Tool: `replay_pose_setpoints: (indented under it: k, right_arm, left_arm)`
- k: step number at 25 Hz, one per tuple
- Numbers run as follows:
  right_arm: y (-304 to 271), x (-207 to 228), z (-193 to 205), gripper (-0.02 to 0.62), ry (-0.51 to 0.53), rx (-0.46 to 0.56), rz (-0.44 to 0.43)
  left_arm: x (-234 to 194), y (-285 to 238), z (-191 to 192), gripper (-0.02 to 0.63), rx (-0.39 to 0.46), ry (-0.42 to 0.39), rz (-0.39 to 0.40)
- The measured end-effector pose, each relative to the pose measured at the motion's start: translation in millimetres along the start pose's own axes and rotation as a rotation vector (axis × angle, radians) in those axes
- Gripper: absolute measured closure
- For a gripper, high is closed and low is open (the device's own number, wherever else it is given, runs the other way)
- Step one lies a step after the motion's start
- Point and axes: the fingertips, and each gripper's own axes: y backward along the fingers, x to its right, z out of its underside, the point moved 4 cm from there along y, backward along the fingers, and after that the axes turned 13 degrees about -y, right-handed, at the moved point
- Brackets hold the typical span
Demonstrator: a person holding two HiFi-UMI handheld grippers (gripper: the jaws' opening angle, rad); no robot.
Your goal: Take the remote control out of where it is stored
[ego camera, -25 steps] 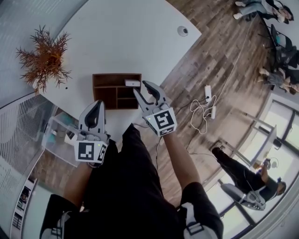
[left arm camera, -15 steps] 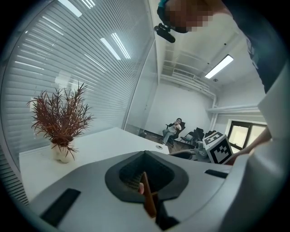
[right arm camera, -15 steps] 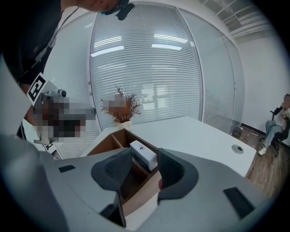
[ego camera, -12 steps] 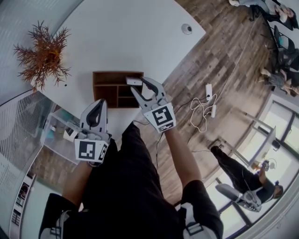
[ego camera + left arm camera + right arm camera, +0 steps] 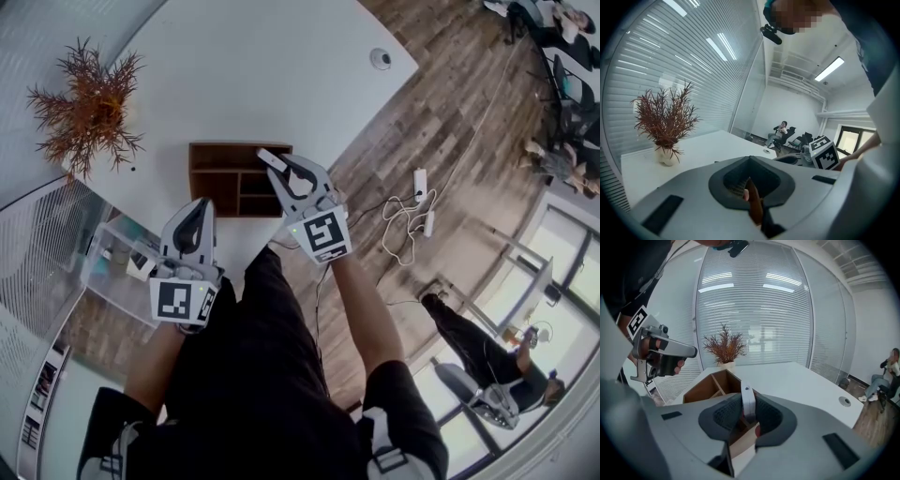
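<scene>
Head view: the right gripper has its jaws closing on the slim white plastic remote control at the right end of the brown wooden compartment box; the left gripper hangs below the box, farther off. Left gripper view: jaws pressed together, empty. Right gripper view: remote control pinched edgewise, long axis pointing ahead over the box

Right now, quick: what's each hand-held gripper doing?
Left hand-held gripper: closed, holding nothing.
Right hand-held gripper: jaws closing on the white remote control held between them.
</scene>
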Motion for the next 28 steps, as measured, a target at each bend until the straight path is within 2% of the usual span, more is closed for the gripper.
replay_pose_setpoints:
  k: [8, 28]
  right_arm:
    - [2, 0, 1, 0.515, 0.034, -0.004, 0.0]
    - [12, -5, -12, 0.516, 0.005, 0.076, 0.013]
  left_arm:
    - [1, -2, 3, 0.6, -0.005, 0.007, -0.005]
    - [2, 6, -7, 0.6, 0.02, -0.001, -0.018]
